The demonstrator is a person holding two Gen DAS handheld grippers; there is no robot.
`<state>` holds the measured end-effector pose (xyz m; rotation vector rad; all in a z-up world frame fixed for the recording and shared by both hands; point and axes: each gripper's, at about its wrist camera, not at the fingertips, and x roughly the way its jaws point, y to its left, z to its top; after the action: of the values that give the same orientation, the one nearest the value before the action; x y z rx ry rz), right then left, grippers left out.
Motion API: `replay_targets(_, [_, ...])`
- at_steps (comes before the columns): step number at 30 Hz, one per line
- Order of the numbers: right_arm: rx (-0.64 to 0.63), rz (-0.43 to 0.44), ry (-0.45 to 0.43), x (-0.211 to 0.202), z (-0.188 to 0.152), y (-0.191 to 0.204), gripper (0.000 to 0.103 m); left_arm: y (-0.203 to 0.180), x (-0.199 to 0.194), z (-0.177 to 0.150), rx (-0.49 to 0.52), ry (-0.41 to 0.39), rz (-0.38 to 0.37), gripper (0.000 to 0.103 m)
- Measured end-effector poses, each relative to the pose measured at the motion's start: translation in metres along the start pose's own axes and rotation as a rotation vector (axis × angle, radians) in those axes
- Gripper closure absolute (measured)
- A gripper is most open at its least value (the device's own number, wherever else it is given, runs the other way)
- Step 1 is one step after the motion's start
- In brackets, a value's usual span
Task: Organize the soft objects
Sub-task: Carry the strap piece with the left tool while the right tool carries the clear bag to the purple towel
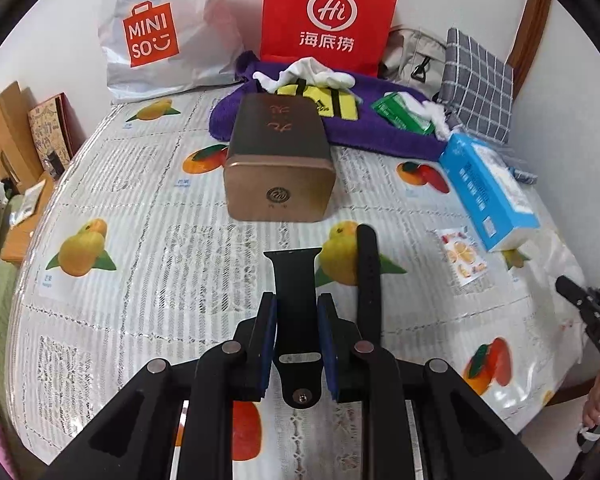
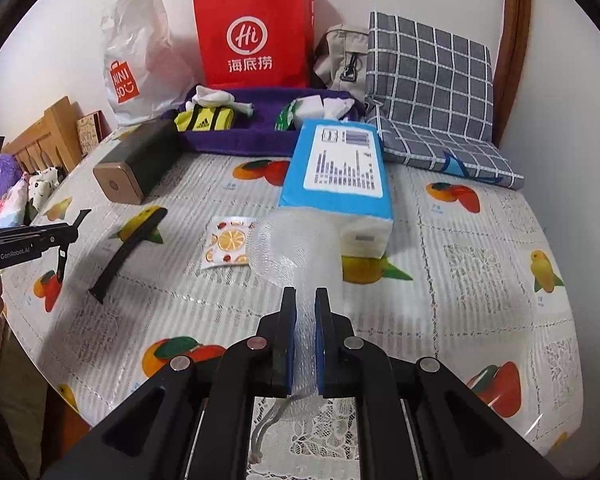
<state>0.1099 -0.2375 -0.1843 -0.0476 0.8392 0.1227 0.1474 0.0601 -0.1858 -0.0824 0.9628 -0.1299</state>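
Note:
My left gripper point(image 1: 297, 300) is shut on one black watch strap half point(image 1: 294, 272), holding it just above the fruit-print tablecloth point(image 1: 140, 200). The second strap half point(image 1: 368, 276) lies on the cloth just to its right. In the right wrist view my right gripper point(image 2: 305, 296) is shut on a clear bubble-wrap pouch point(image 2: 296, 252), lifted off the table in front of a blue tissue pack point(image 2: 340, 172). A purple towel tray point(image 2: 252, 136) at the back holds a yellow sports item point(image 2: 204, 120), white cloth and a green pack. The left gripper point(image 2: 66, 238) shows at the left edge.
A brown box point(image 1: 280, 168) lies mid-table ahead of the left gripper. A small orange-slice sachet point(image 2: 228, 244) lies flat near the pouch. A red paper bag point(image 2: 256, 36), a white shopping bag point(image 2: 140, 60), a beige bag point(image 2: 340, 56) and a grey checked cushion point(image 2: 432, 92) line the back wall.

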Motion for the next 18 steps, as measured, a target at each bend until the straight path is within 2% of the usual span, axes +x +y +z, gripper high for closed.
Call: replay_targets(18, [0.001,0.012,-0.064,-0.016,0.037,0.003,0.095,-0.013,-0.031,0.029,0.028,-0.072,0.034,0.083])
